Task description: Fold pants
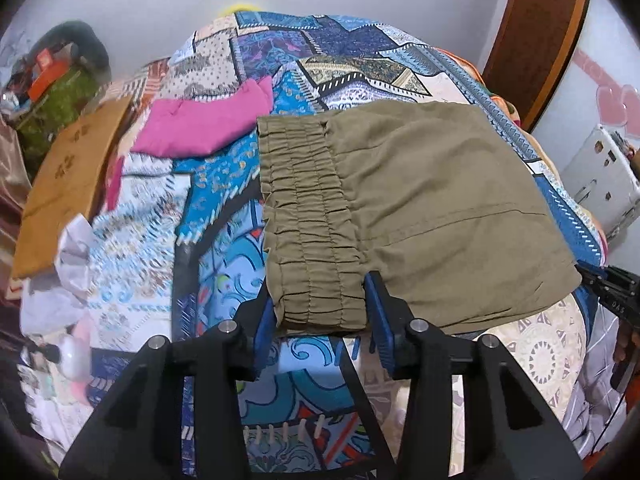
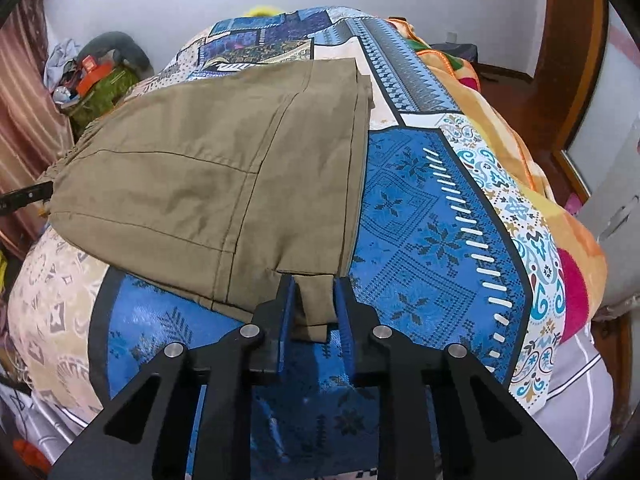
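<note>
A: Where are the olive-green cotton pants (image 1: pixel 420 208) found?

B: They are laid folded on the bed, over a patchwork-printed blue bedsheet (image 2: pixel 420 232). In the left wrist view the gathered elastic waistband (image 1: pixel 308 216) is turned towards the left, and the legs are doubled over to the right.

A: How is the left gripper (image 1: pixel 325 312) set?

B: It is held at the near corner of the waistband. Its jaws are about half open, and the bunched waistband edge is enclosed between the two blue pads (image 1: pixel 378 308). The fabric appears to be touched on both sides, so the waistband is taken as gripped.

A: And the right gripper (image 2: pixel 316 304)?

B: It is placed at the near edge of the folded leg end. Its jaws are nearly closed, and a narrow tab of the olive fabric is caught between the blue pads (image 2: pixel 286 312). A small gap seems to be left beside the right-hand pad, though the cloth is pinched against the left one.

A: Is anything else seen on the bed?

B: A bright pink folded garment (image 1: pixel 208 124) is seen beyond the waistband, well apart from the pants. A brown flat cardboard piece (image 1: pixel 72 184) is propped at the left side of the bed. An orange fleece blanket (image 2: pixel 516 148) is bunched along the right side in the right wrist view, and the other black gripper body (image 1: pixel 612 288) is seen at the far right edge of the left wrist view.
</note>
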### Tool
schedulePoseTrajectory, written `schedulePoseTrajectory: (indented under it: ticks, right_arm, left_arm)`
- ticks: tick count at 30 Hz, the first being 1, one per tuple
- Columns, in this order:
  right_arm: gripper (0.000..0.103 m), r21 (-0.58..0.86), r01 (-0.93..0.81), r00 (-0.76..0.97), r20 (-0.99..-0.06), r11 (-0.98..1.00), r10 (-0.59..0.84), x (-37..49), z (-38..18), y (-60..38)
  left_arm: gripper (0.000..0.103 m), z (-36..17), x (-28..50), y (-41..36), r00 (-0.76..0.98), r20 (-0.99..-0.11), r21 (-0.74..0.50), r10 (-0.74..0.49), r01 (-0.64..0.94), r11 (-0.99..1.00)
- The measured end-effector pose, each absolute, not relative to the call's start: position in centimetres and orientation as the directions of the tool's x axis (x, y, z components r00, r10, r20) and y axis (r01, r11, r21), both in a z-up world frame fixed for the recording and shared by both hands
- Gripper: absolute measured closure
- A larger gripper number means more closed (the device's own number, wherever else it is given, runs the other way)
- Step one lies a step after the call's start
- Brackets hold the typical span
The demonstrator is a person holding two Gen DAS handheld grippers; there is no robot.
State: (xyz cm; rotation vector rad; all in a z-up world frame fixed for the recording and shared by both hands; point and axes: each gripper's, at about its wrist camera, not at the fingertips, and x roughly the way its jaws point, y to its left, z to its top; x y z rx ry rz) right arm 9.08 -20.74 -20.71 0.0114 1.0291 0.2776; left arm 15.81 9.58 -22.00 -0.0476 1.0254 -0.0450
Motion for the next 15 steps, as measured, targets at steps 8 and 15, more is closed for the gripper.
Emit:
schedulePoseTrajectory:
  ticks: [8,15]
  right_arm:
    - [0.085,0.149,-0.225,0.471,-0.848,0.963,0.242,9.2,-20.8,-20.8]
    - [0.084,0.178,-0.236,0.455,-0.848,0.955,0.271,10.6,-18.8,-21.7]
  left_arm:
    - [0.045,-21.4,15.8,10.3,0.503,-0.861,-0.087,-0.078,0.006,0.996]
    - [0.043,-18.4,16.8,10.9,0.525,-0.848,-0.088,-0.073,-0.004,0.996]
